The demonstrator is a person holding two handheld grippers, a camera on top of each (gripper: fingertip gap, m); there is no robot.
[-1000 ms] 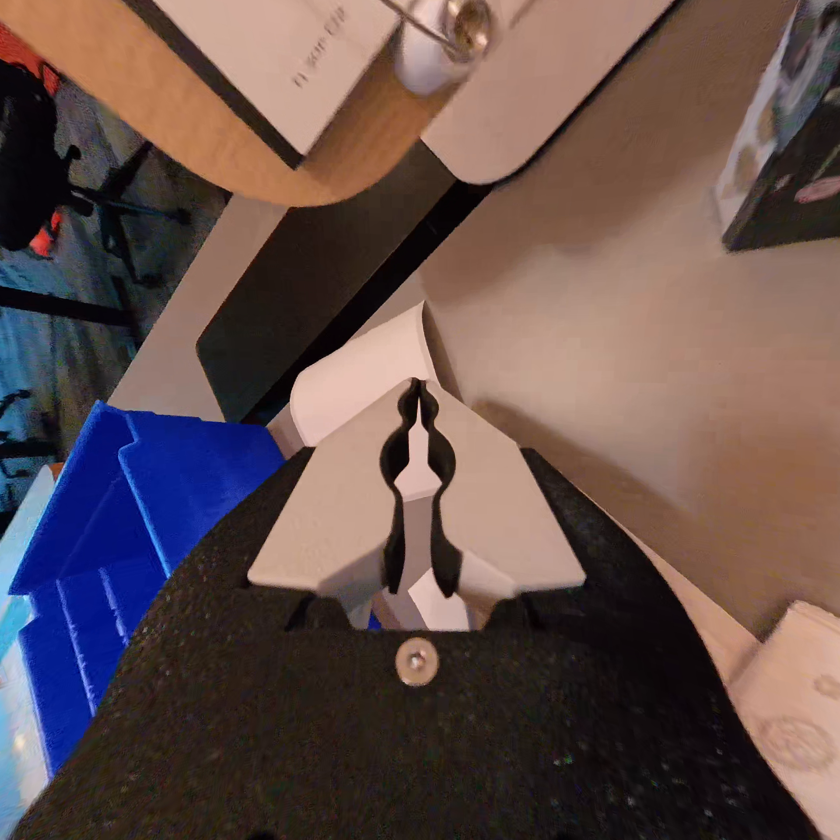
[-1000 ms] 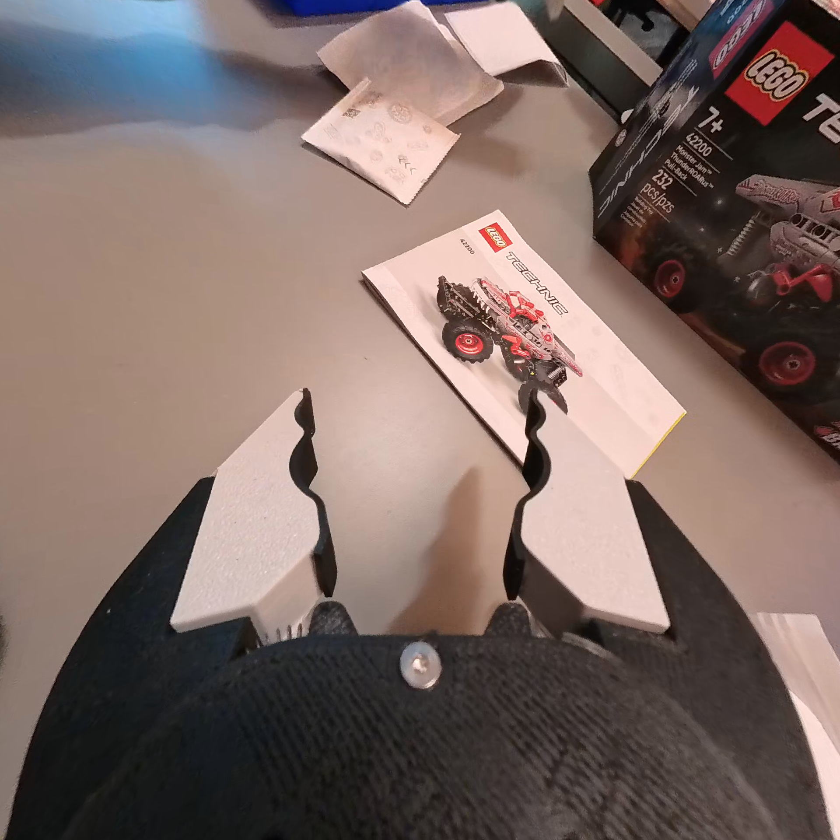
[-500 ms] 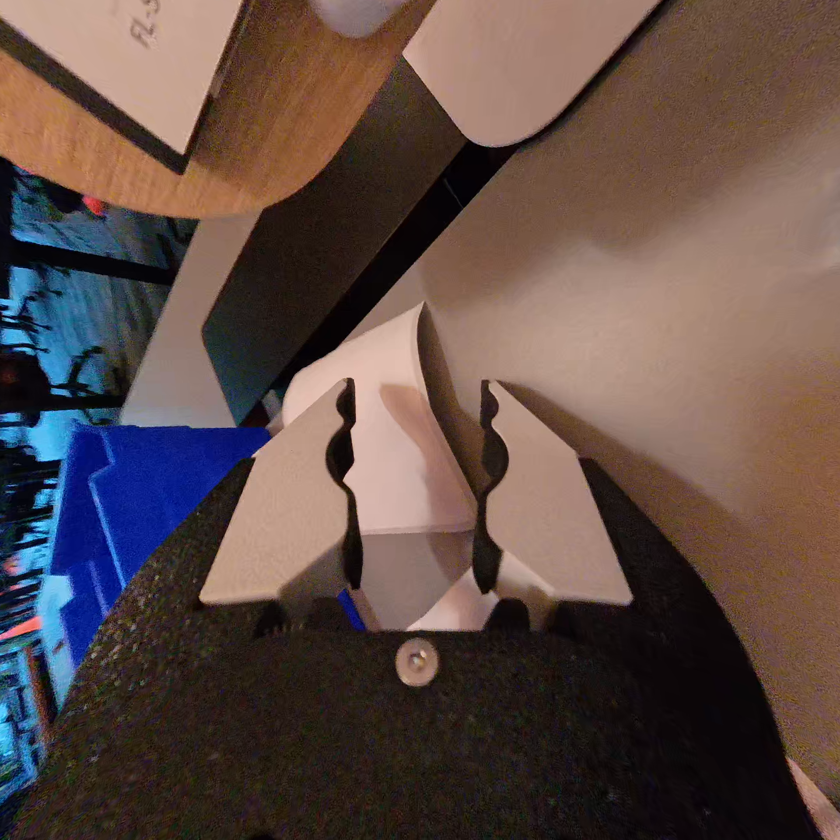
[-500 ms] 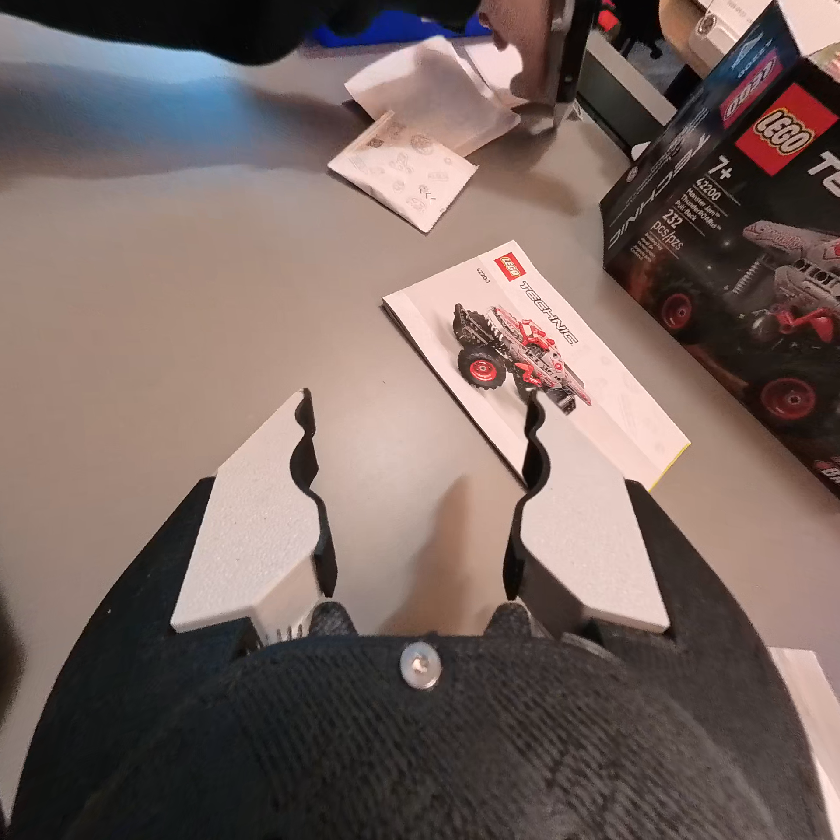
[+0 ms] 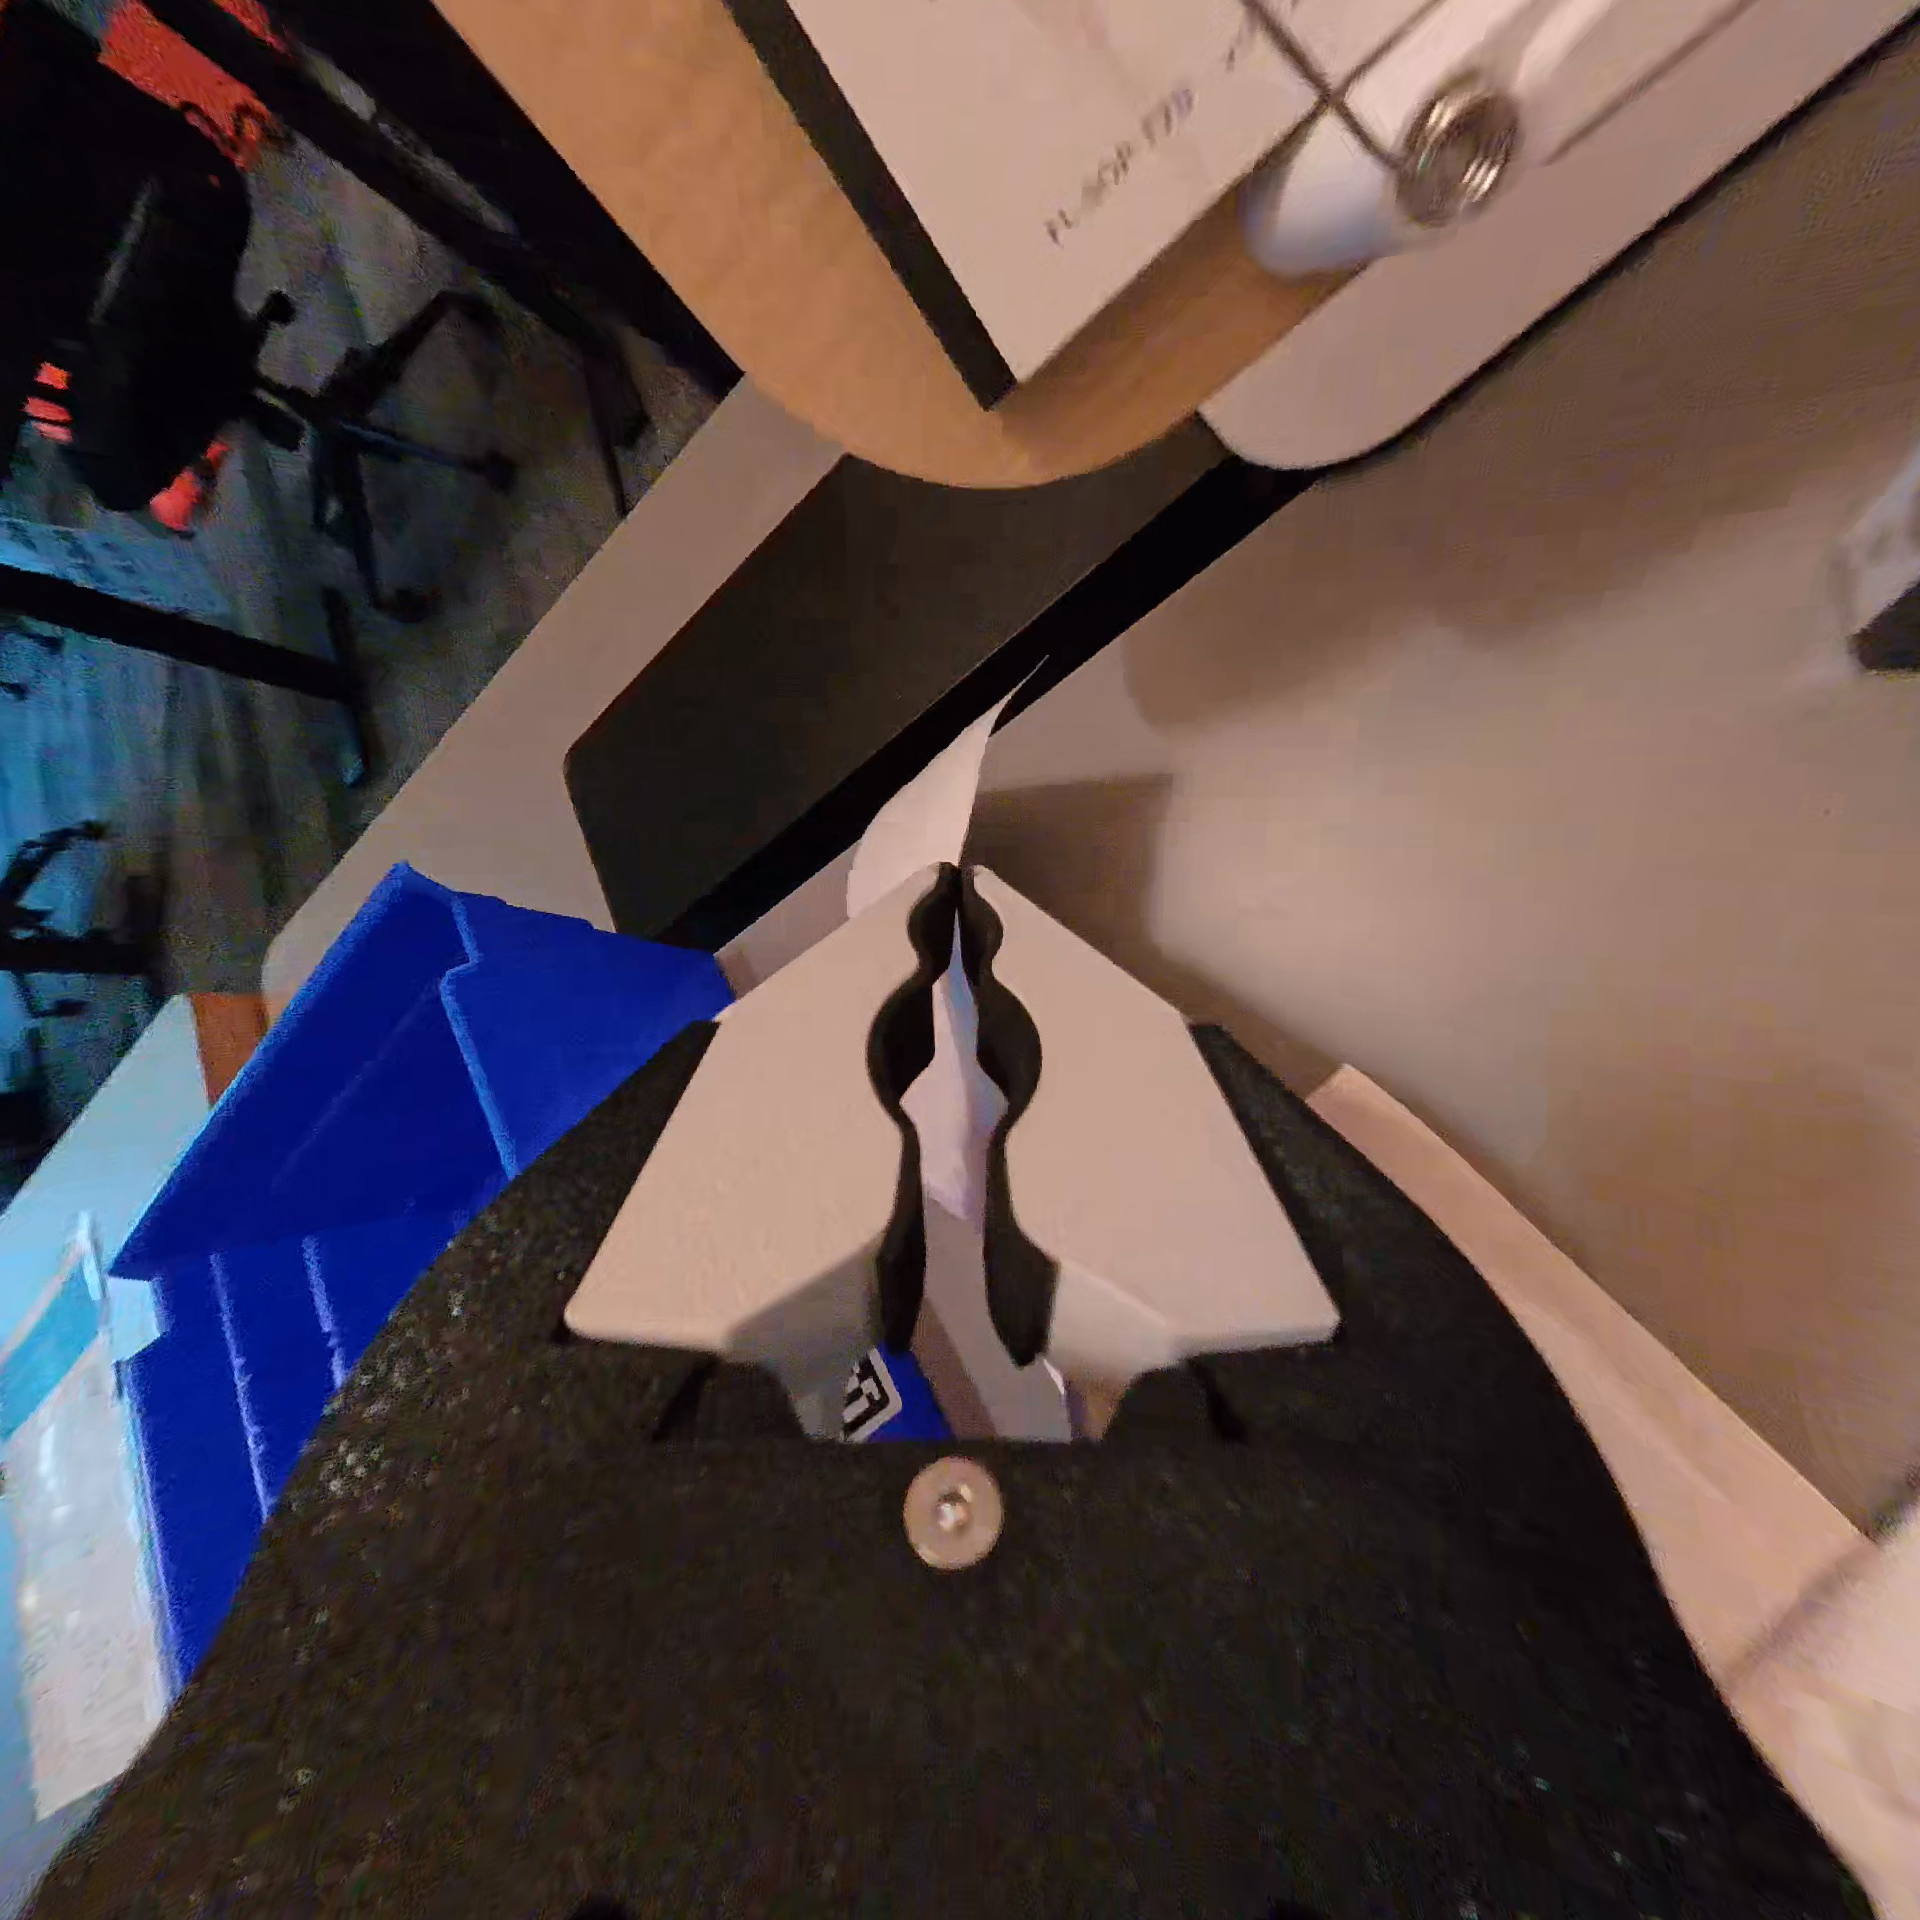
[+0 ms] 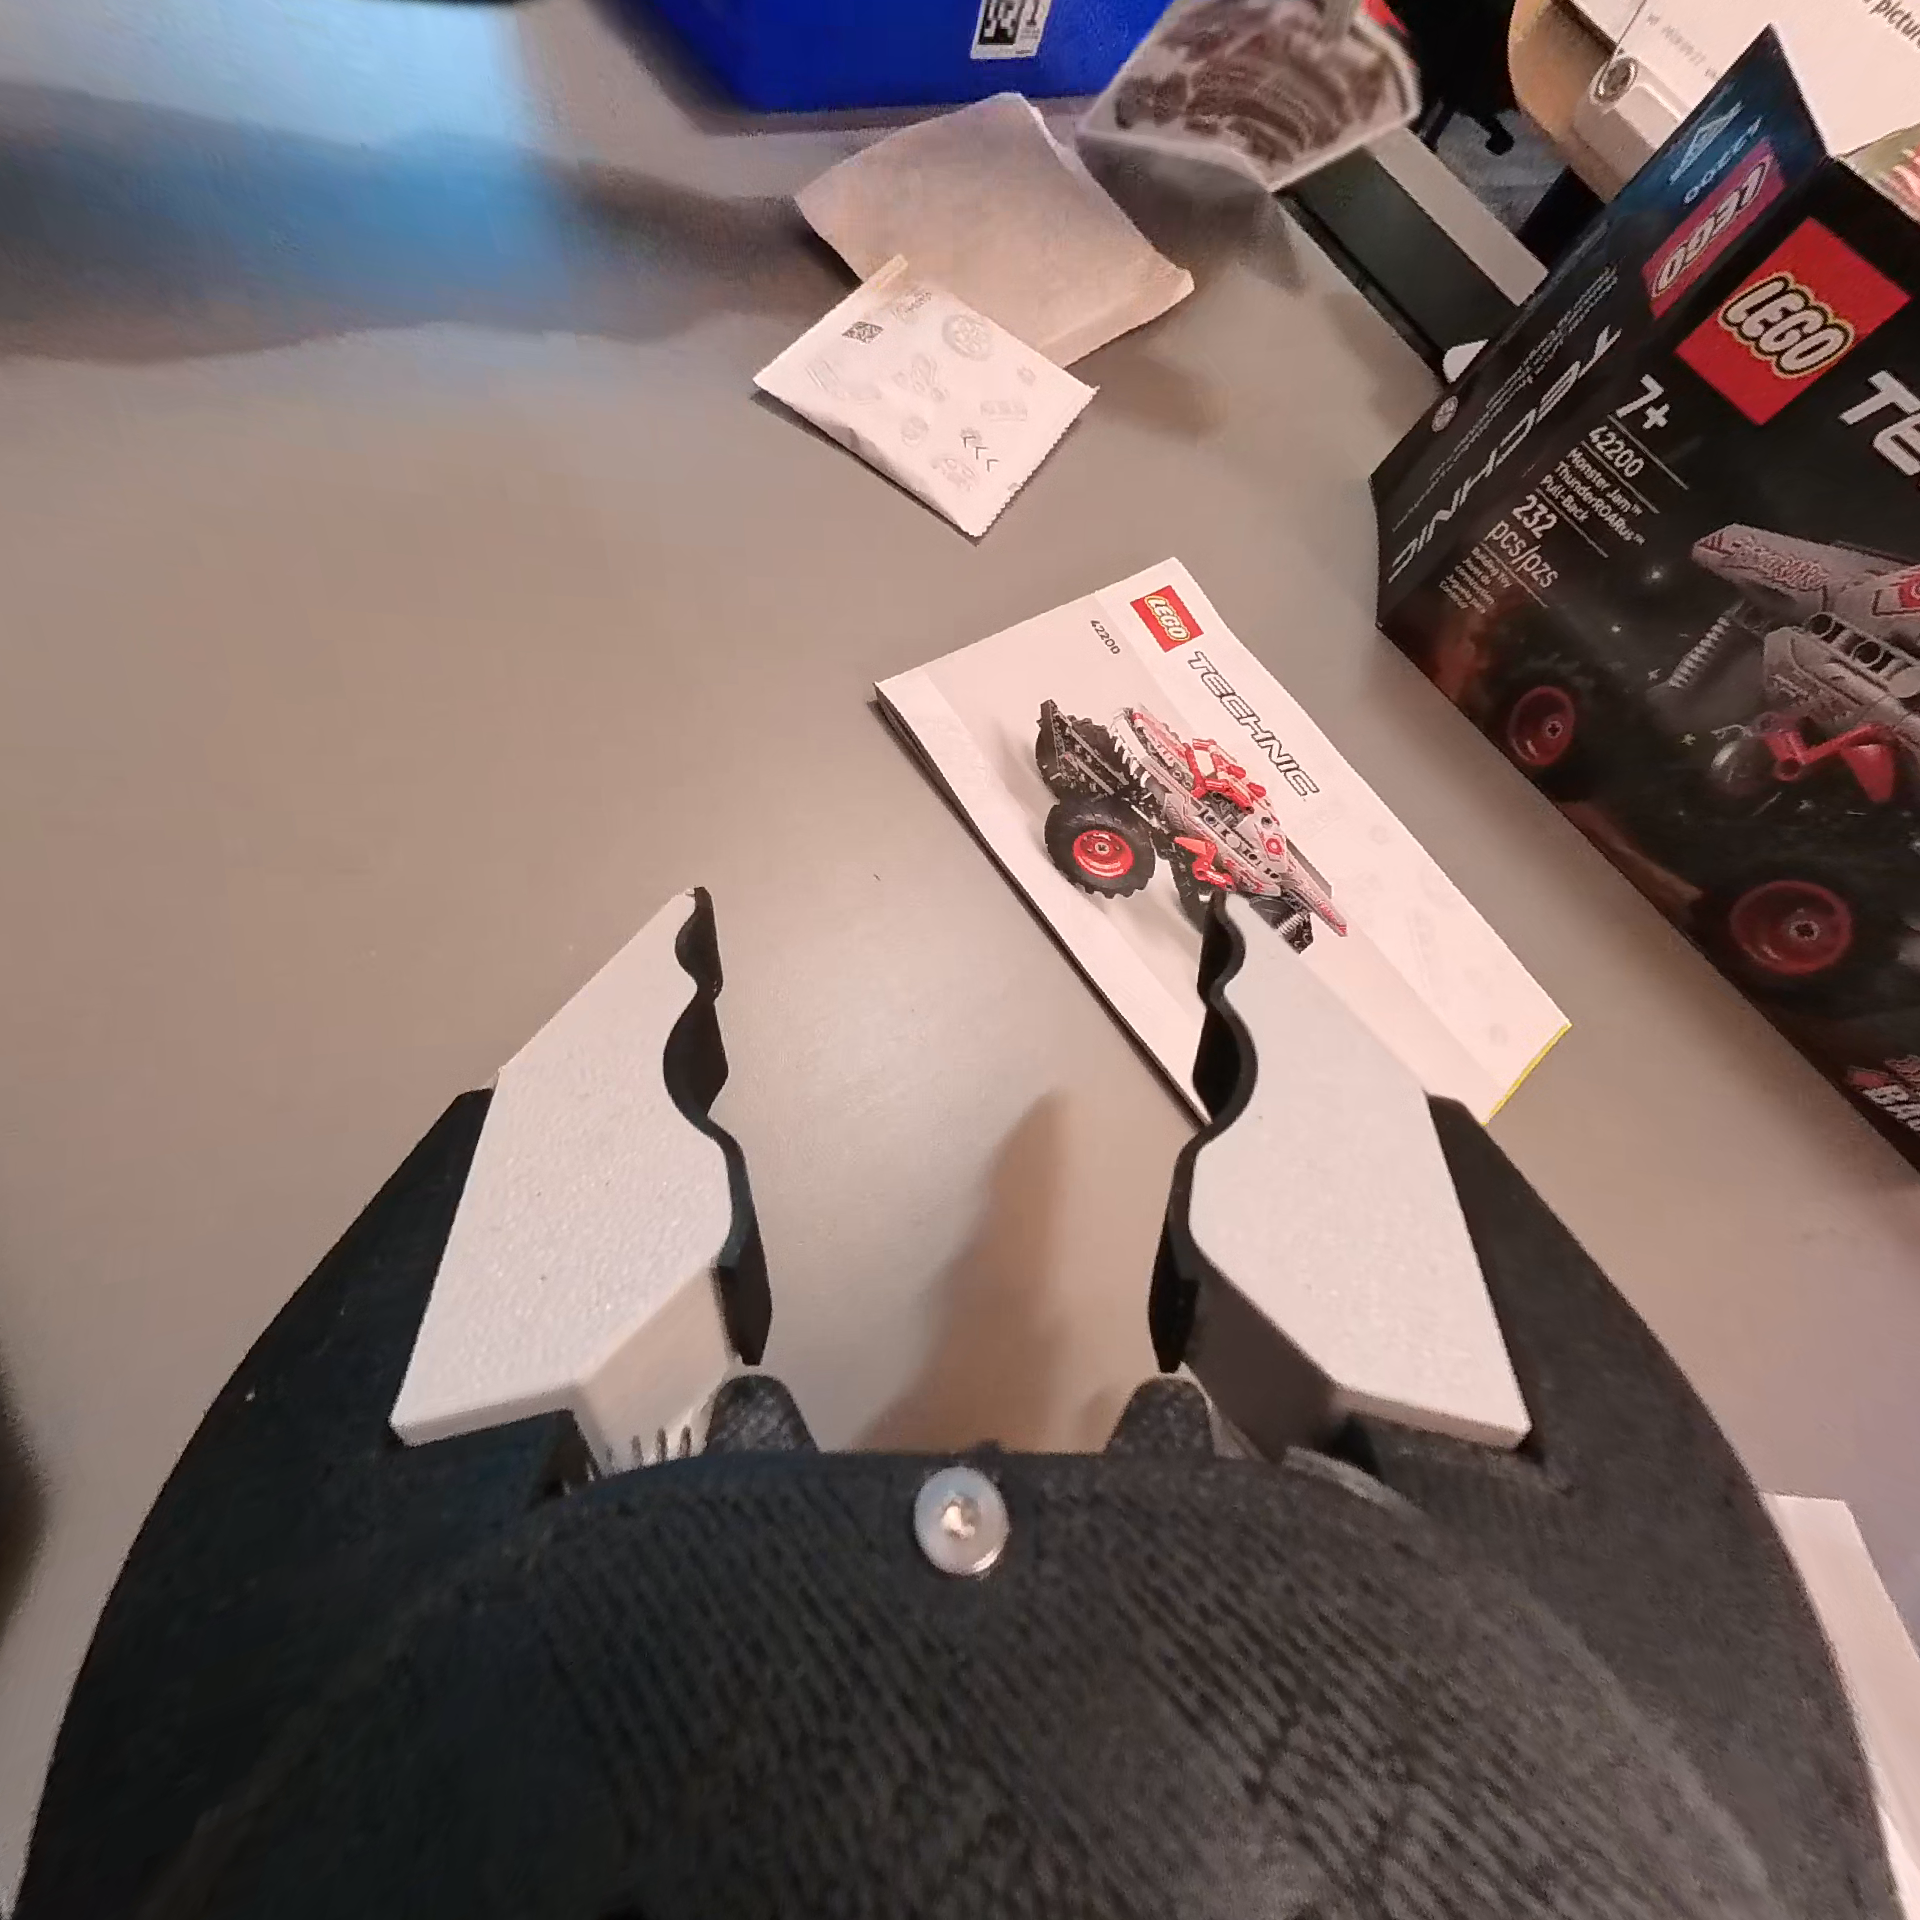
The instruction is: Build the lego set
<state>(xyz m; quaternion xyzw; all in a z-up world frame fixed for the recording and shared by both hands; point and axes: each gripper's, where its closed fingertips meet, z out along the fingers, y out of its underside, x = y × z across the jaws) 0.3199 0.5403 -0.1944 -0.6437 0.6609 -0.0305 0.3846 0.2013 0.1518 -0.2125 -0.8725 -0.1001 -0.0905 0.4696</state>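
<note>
In the left wrist view my left gripper point(image 5: 954, 878) is shut on a thin white paper bag point(image 5: 930, 810). The paper runs between the pads and sticks out past the tips, above the grey table point(image 5: 1507, 831). In the right wrist view my right gripper point(image 6: 956, 904) is open and empty, low over the table point(image 6: 416, 727). Its right fingertip point(image 6: 1221, 935) overlaps the instruction booklet point(image 6: 1382, 914). The set's box point(image 6: 1662, 623) stands at the right. A blurred bag of dark parts point(image 6: 1247, 83) hangs at the top.
Two white paper bags point(image 6: 925, 405) point(image 6: 997, 229) lie on the table beyond the booklet. A blue bin point(image 5: 395, 1091) stands at the table's far edge, also in the right wrist view point(image 6: 883, 52). Another desk's wooden corner point(image 5: 779, 260) and office chairs lie beyond.
My left jaws were shut, opened around the white paper, and have come together on it once more. The right gripper stayed open and drifted slightly. A bag of dark parts appeared raised at the top.
</note>
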